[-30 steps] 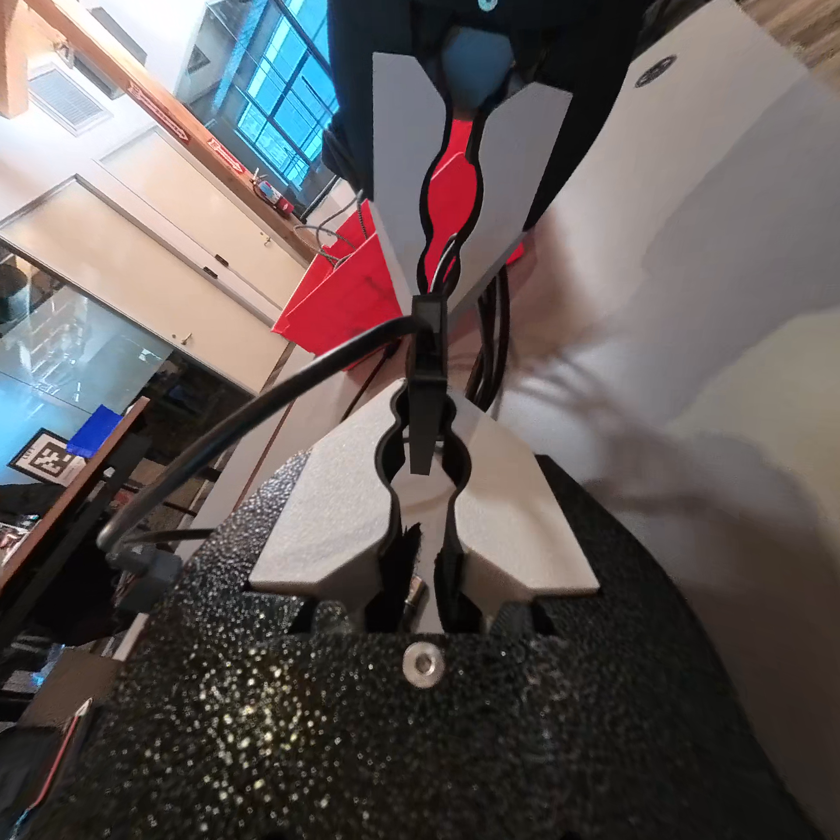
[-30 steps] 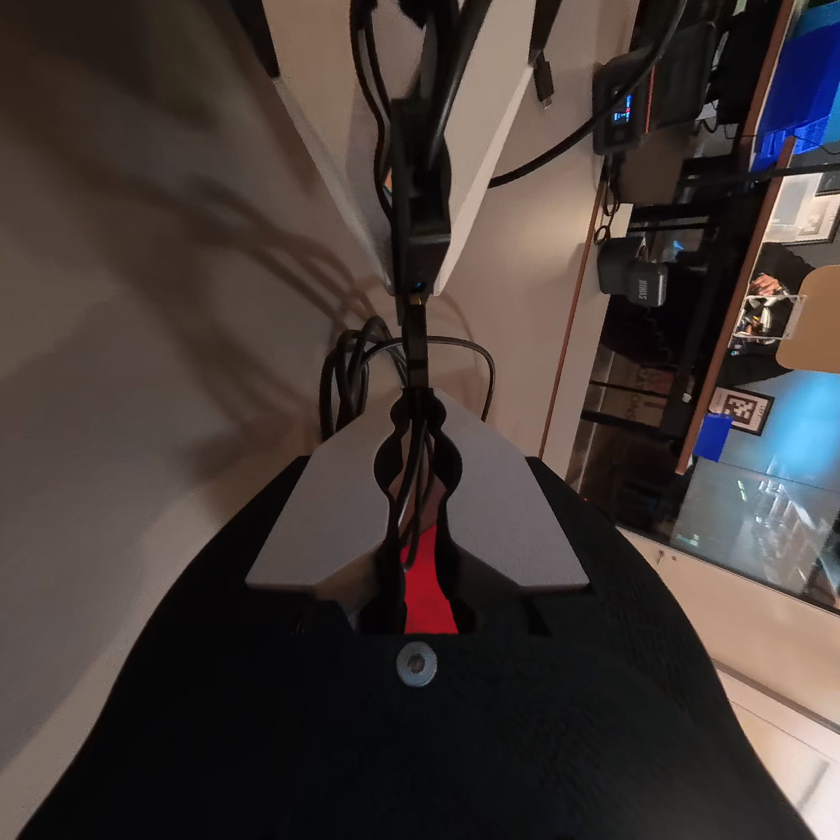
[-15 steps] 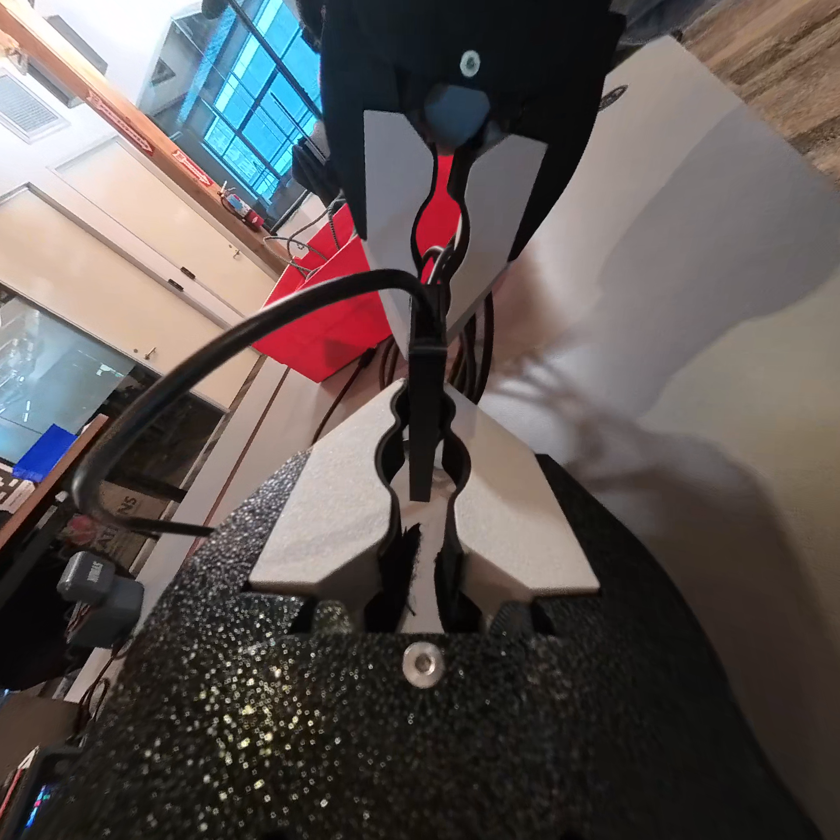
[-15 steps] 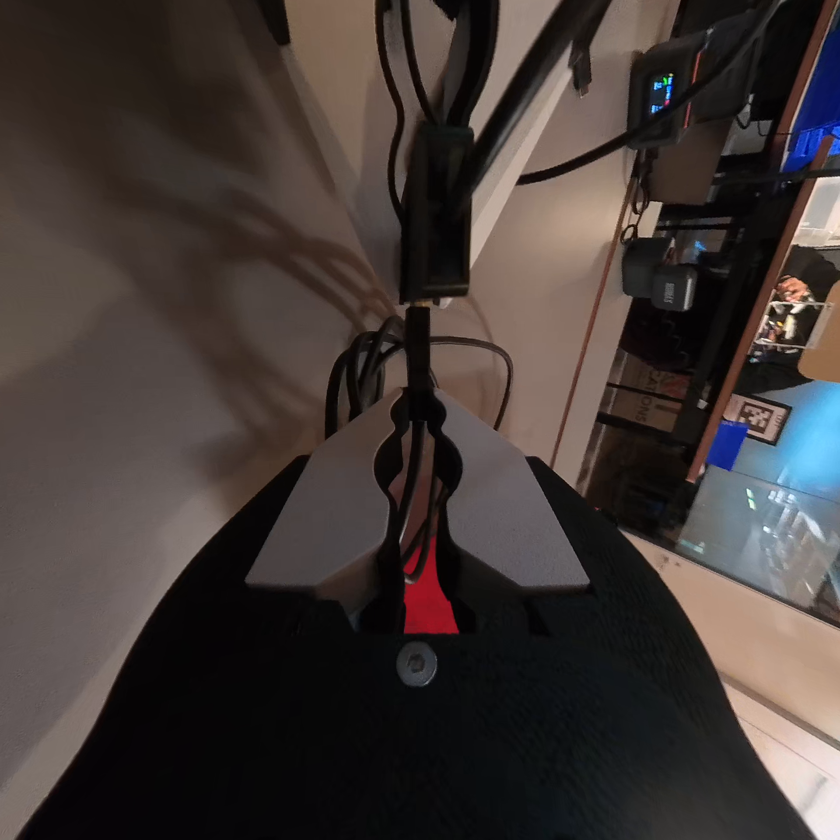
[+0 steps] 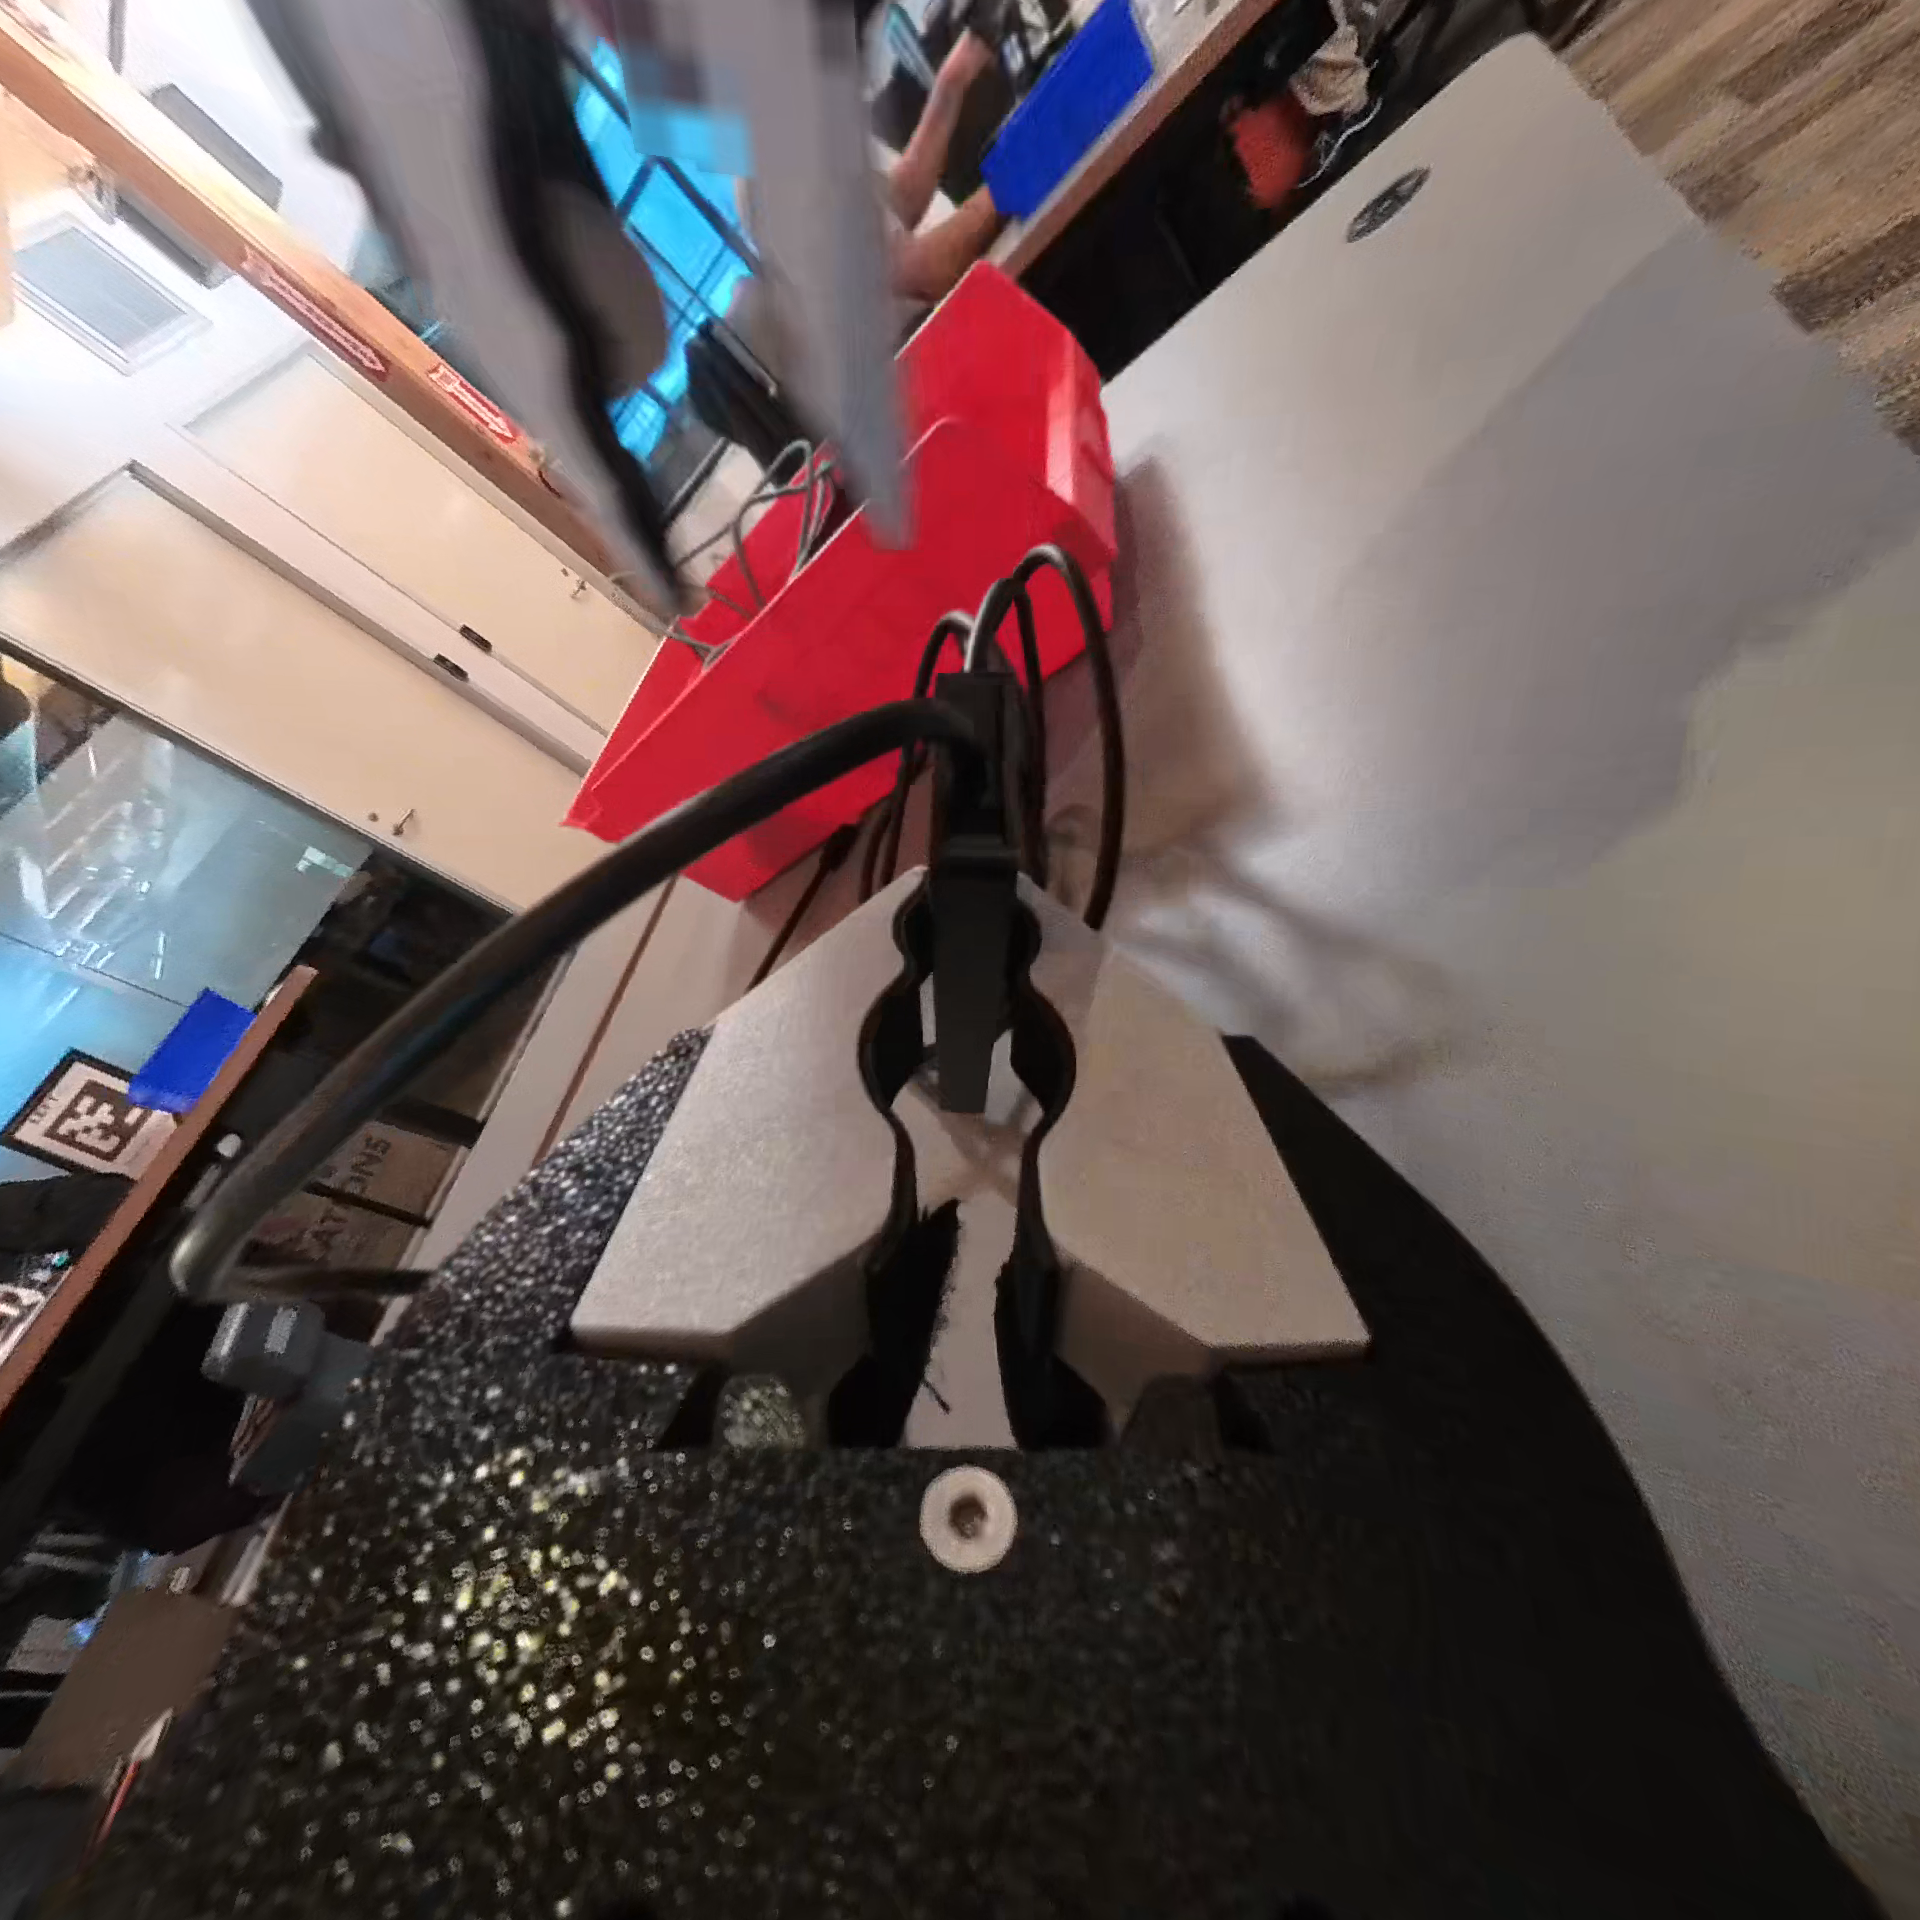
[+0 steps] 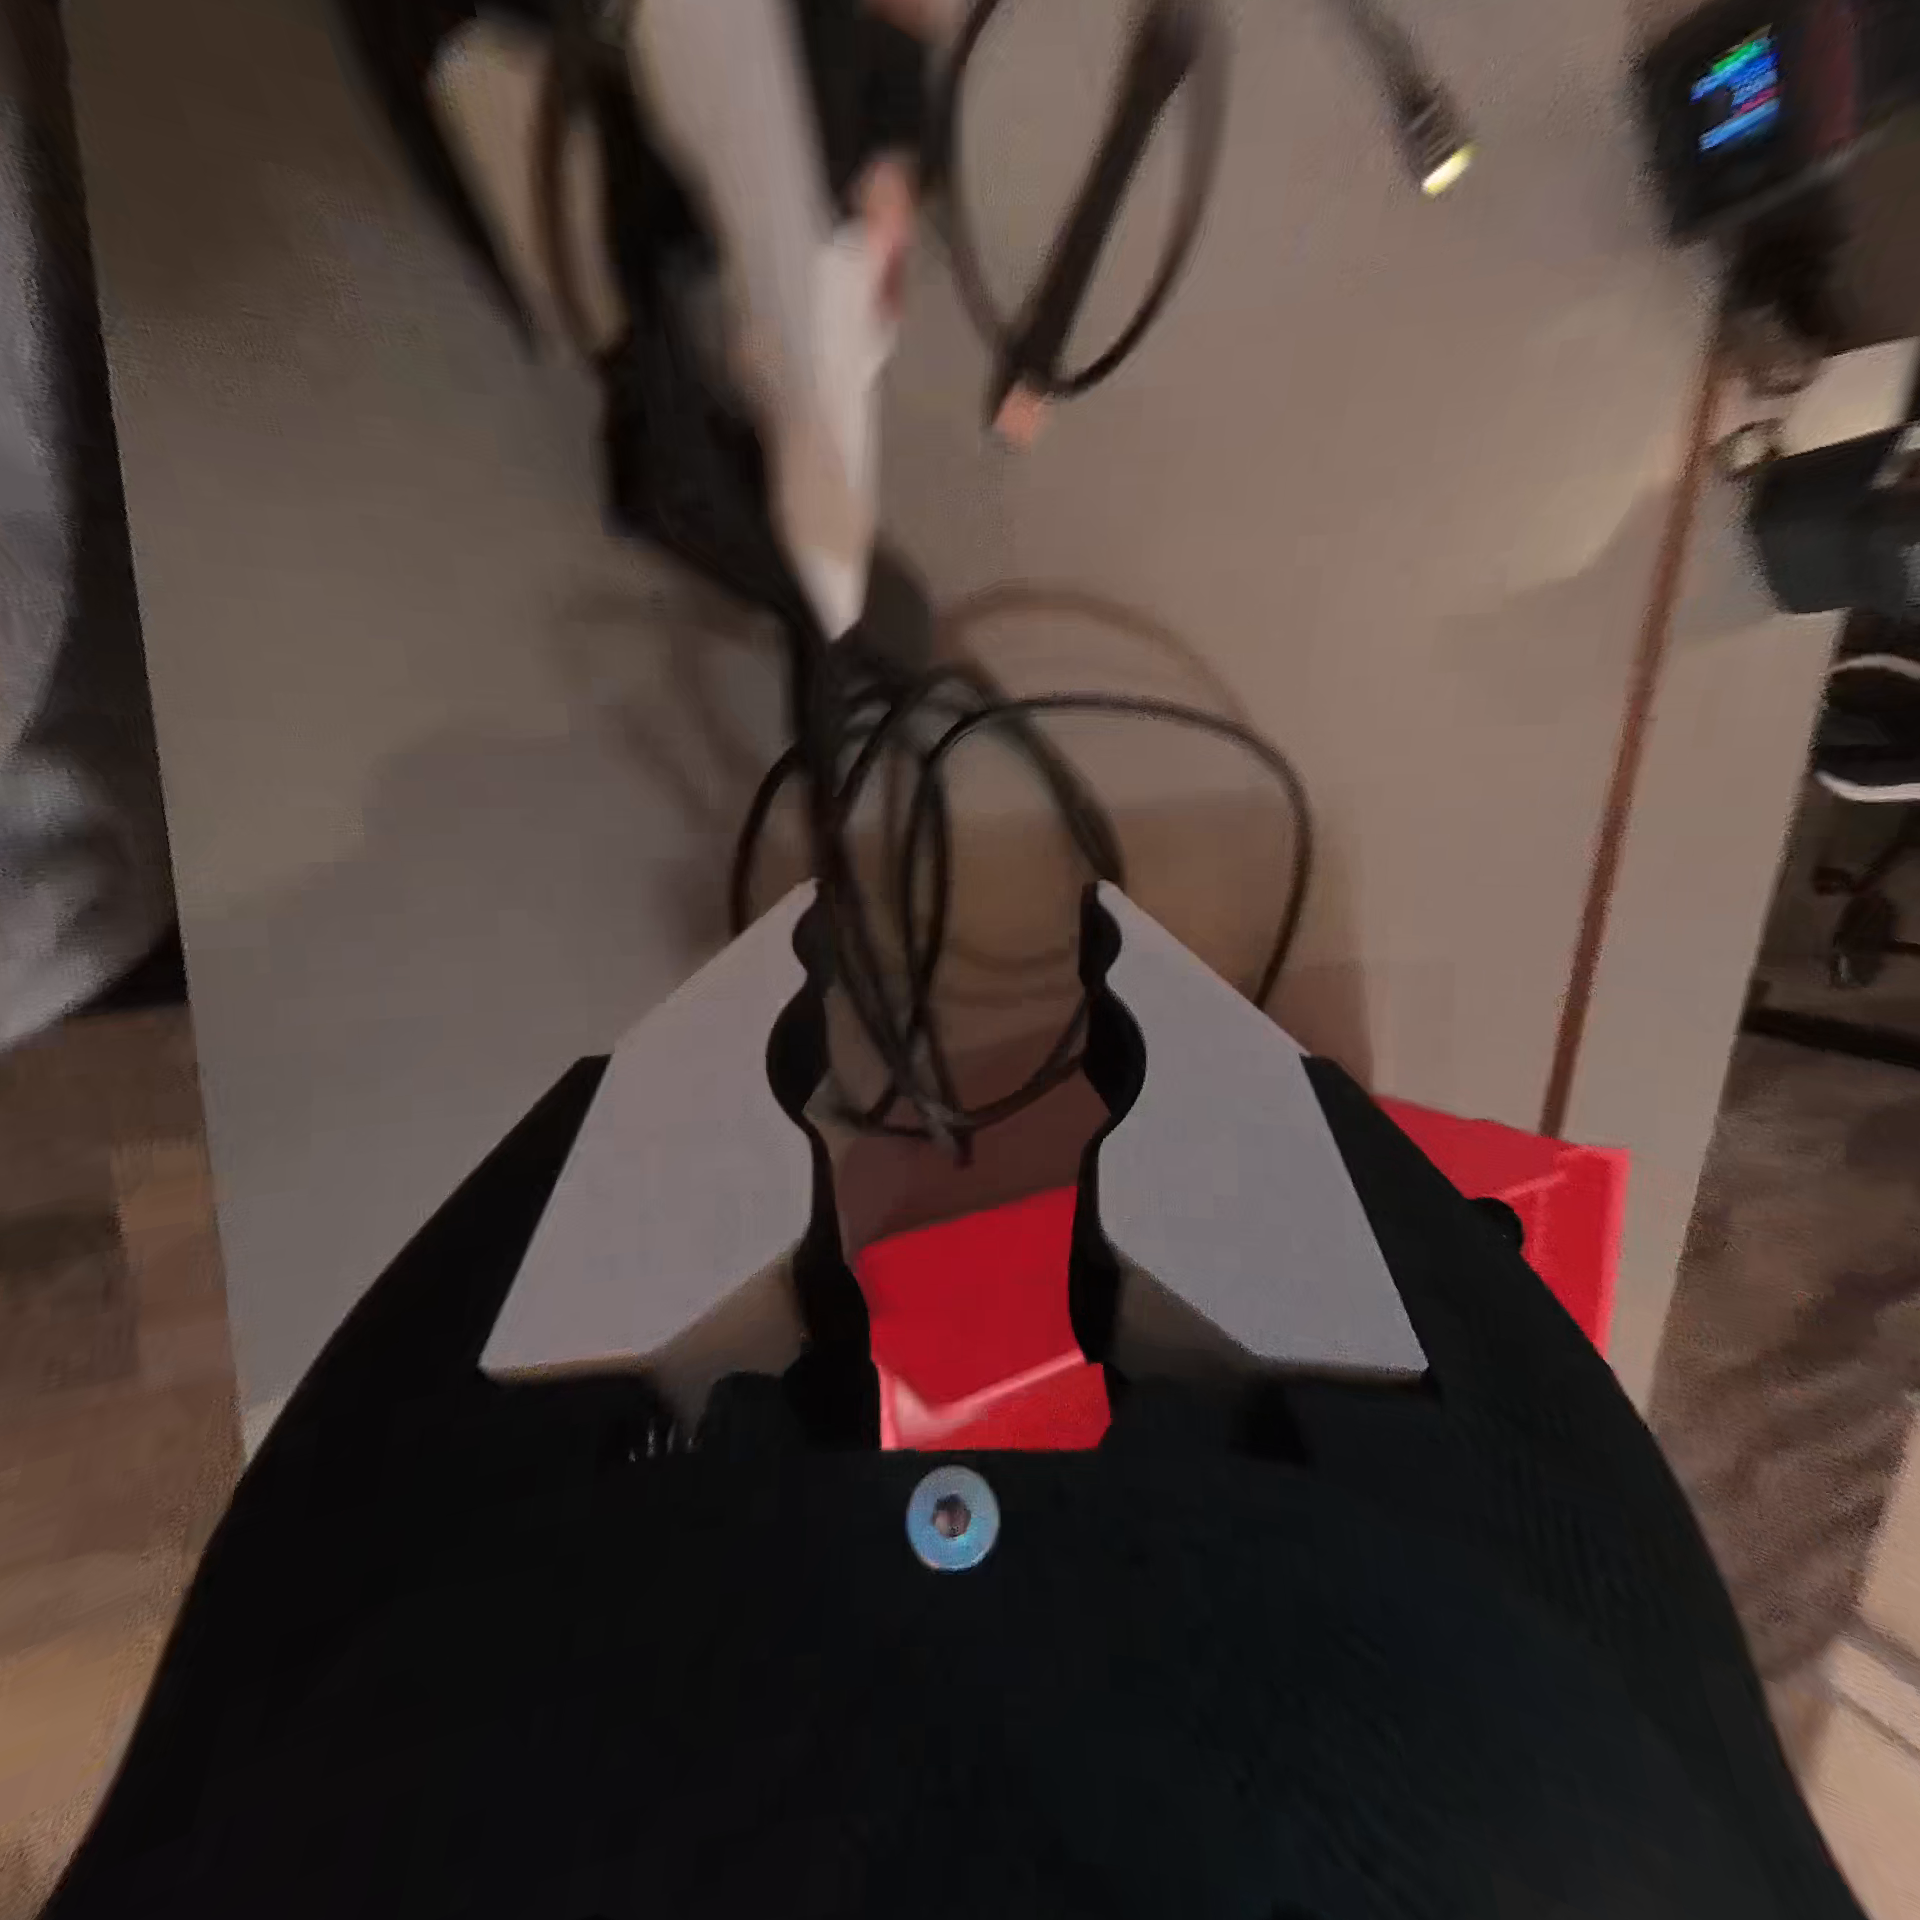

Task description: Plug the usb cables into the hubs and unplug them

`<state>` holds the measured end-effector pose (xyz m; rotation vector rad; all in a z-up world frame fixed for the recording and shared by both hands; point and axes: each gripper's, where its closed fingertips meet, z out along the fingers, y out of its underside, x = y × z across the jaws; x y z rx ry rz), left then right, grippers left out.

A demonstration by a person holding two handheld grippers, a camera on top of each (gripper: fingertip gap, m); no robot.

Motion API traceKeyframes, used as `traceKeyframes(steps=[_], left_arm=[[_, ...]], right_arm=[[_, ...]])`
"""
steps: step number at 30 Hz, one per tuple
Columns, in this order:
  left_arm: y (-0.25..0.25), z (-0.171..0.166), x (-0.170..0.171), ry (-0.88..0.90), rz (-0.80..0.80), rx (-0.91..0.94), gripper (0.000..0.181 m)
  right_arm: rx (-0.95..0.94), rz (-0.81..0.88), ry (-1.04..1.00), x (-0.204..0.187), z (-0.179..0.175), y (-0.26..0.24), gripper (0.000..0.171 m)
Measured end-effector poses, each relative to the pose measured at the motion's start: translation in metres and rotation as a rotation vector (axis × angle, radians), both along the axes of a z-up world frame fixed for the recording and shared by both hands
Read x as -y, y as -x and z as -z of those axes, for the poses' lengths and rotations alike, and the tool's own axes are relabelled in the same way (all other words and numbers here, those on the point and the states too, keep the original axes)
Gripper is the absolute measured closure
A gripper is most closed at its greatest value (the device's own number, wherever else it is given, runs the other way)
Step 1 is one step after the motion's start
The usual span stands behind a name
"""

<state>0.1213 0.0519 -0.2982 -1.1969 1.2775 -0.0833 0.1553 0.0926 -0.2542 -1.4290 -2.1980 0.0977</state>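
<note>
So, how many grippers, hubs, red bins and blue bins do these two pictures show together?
grippers: 2, the left gripper and the right gripper
hub: 1
red bin: 1
blue bins: 2
total: 6

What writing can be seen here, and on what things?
I will not quote writing; here is what bears it.
Red strip signs on wooden beam: small lettering.
Brown cardboard box: printed letters, partly hidden.
Grey block: small print.
Small lit screen: too blurred.
</note>
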Motion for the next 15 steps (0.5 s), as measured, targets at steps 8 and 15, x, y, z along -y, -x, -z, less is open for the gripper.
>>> traceKeyframes(steps=[8, 15], left_arm=[[-0.008, 0.008, 0.007, -0.038, 0.010, -0.065, 0.173], [-0.013, 0.011, 0.012, -0.047, 0.038, -0.093, 0.173]], right_arm=[[-0.101, 0.121, 0.386, -0.032, -0.007, 0.121, 0.149], [0.239, 0.202, 0.571, -0.041, 0.081, 0.162, 0.147]])
